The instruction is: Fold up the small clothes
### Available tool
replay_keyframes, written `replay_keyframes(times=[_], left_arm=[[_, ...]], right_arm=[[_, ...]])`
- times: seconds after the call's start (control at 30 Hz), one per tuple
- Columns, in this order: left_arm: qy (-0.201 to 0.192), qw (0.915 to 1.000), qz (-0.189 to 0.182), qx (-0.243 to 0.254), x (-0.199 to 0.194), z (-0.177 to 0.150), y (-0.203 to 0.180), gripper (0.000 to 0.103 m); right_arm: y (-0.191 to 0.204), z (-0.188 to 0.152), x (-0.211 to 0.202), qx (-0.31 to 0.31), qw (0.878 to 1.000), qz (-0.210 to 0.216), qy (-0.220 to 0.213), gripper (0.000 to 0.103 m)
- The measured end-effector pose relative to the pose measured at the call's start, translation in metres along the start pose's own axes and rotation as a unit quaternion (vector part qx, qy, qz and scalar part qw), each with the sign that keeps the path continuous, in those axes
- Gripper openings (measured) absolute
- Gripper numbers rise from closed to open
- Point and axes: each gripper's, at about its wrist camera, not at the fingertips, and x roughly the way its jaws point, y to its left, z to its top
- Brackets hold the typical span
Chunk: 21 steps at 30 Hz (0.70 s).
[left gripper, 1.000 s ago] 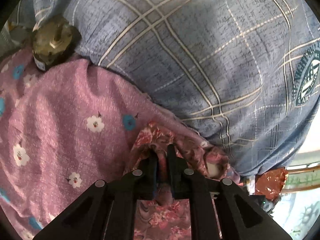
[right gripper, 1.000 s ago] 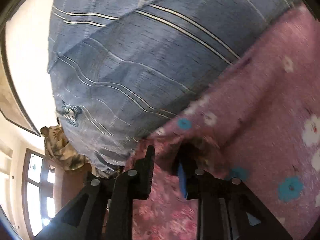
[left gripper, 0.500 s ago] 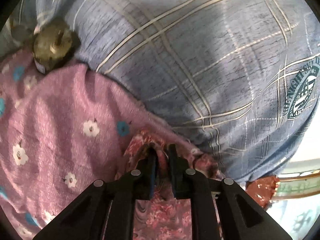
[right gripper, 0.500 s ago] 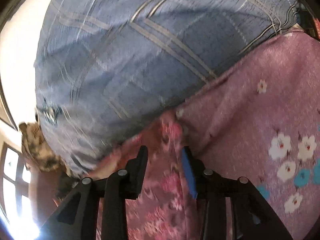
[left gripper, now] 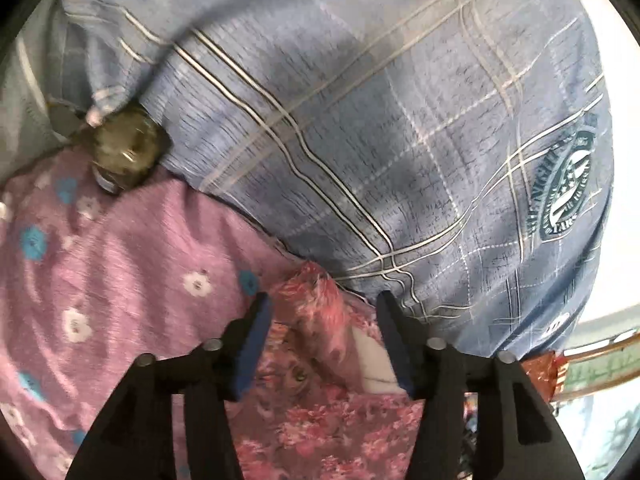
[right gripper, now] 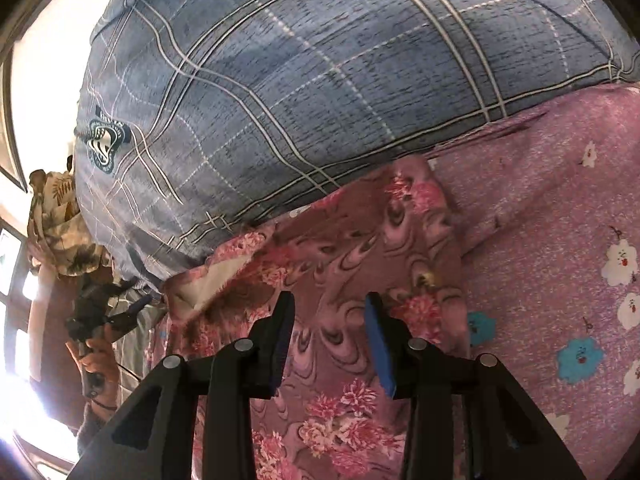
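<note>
The floral garment (right gripper: 344, 280) lies on the purple sheet (right gripper: 560, 220), its far edge up against the blue plaid pillow (right gripper: 320, 80). Both tongs stand wide and hold nothing: the left gripper (left gripper: 324, 312) hangs over the garment's bunched far corner, with pink cloth between its blue pads but not pinched, and the right gripper (right gripper: 330, 312) hovers over the middle of the cloth, its jaws apart and clear of it. In the right view the garment looks doubled over, with a fairly straight edge along its right side and a pale lining (right gripper: 212, 276) showing at the left corner, so at least one fold seems to be laid down. The far corner under the left gripper is rumpled and the edges do not line up cleanly, so I judge the job partly done: the piece wants smoothing, and probably one more fold to make it compact, though how many layers lie there I cannot tell. A small brass-coloured object (left gripper: 124, 152) sits at the pillow's edge, well apart from the garment. At the left edge of the right view the person's hand (right gripper: 96, 356) grips the other tool's handle.
</note>
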Motion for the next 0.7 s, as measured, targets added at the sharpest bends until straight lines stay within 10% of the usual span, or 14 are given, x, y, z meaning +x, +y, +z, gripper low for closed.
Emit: replay_keyframes(times=[0.13,0.23,0.43,0.7], left_arm=[[0.036,0.9892,0.078,0.119,0.016,-0.03,-0.017,0.056],[0.051,0.9639,0.146,0.217,0.043,-0.054,-0.04,0.056],[0.065,0.9415,0.203,0.261,0.092,-0.064,-0.06,0.057],[0.066,0.9646,0.172,0.189,0.124,-0.047,-0.045,0.055]], right_arm=[[-0.001,0.002,0.0,0.003,1.0,-0.01,-0.015,0.039],[-0.009,0.008,-0.011,0.02,0.998,-0.032,-0.055,0.04],[-0.029,0.021,-0.015,0.048,0.994,-0.061,-0.077,0.047],[-0.035,0.031,0.018,0.047,0.995,-0.072,-0.045,0.039]])
